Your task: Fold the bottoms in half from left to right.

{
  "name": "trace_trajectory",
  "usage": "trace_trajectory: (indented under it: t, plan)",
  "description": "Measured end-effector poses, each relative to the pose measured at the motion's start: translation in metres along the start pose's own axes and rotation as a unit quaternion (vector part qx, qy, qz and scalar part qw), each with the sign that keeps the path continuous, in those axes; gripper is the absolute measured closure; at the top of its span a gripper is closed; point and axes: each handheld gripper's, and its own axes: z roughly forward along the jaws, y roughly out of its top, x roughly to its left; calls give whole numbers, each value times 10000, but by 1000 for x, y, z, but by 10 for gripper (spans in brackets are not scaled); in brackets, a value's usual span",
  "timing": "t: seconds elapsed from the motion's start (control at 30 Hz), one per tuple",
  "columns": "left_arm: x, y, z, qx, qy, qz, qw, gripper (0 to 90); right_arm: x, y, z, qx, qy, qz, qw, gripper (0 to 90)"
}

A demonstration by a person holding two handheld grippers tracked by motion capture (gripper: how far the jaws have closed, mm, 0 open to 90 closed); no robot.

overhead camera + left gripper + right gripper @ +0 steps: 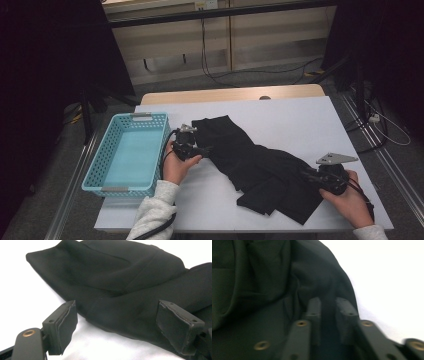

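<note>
A black garment (250, 160) lies crumpled across the middle of the white table top (300, 120). My left gripper (202, 150) sits at the garment's left edge, held by a hand in a grey sleeve. In the left gripper view its jaws (120, 320) stand wide open, low over the cloth (112, 277), with nothing pinched between the pads (66, 322). My right gripper (306, 174) rests on the garment's lower right part. In the blurred right gripper view its jaws (328, 307) are close together over the dark fabric (262, 290); whether they pinch a fold is unclear.
A light blue plastic basket (125, 117) stands at the table's left end, right beside my left hand. Bare white table shows in front of the garment and at the far right. Cables run across the floor beyond the table.
</note>
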Motion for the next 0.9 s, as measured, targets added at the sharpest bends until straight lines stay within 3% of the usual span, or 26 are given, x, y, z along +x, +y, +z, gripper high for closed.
trace_trajectory:
  t: [0.07, 0.1, 0.23, 0.4, 0.47, 0.53, 0.6, 0.77, 0.9]
  plan:
    - [-1, 0, 1, 20, -23, 17, 10000, 178, -1, 0, 0, 5, 93, 60, 9999, 886]
    - [-1, -1, 1, 23, -5, 26, 10000, 178, -2, 0, 0, -1, 156, 113, 9998, 899]
    - [-1, 0, 1, 20, -25, 33, 10000, 178, -8, 0, -5, 64, 212, 204, 9995, 900]
    - [-2, 0, 2, 24, -34, 45, 10000, 178, -20, 1, -14, -166, 176, 422, 9988, 900]
    - [-2, 0, 1, 26, -49, 21, 10000, 178, -23, 1, -16, -175, -49, 450, 9988, 893]
    - [-2, 0, 1, 10, -39, 18, 10000, 178, -23, 1, -17, -281, 74, 542, 9981, 836]
    - [-2, 0, 1, 22, -40, 25, 10000, 178, -16, 5, -16, -290, 89, 422, 9986, 785]
    - [-4, -1, 1, 50, -27, 81, 10000, 178, 15, 18, -3, -220, 517, 66, 9984, 687]
    - [-3, -2, -2, 47, -22, 85, 10000, 178, 34, 27, 12, -182, 726, -3, 9972, 635]
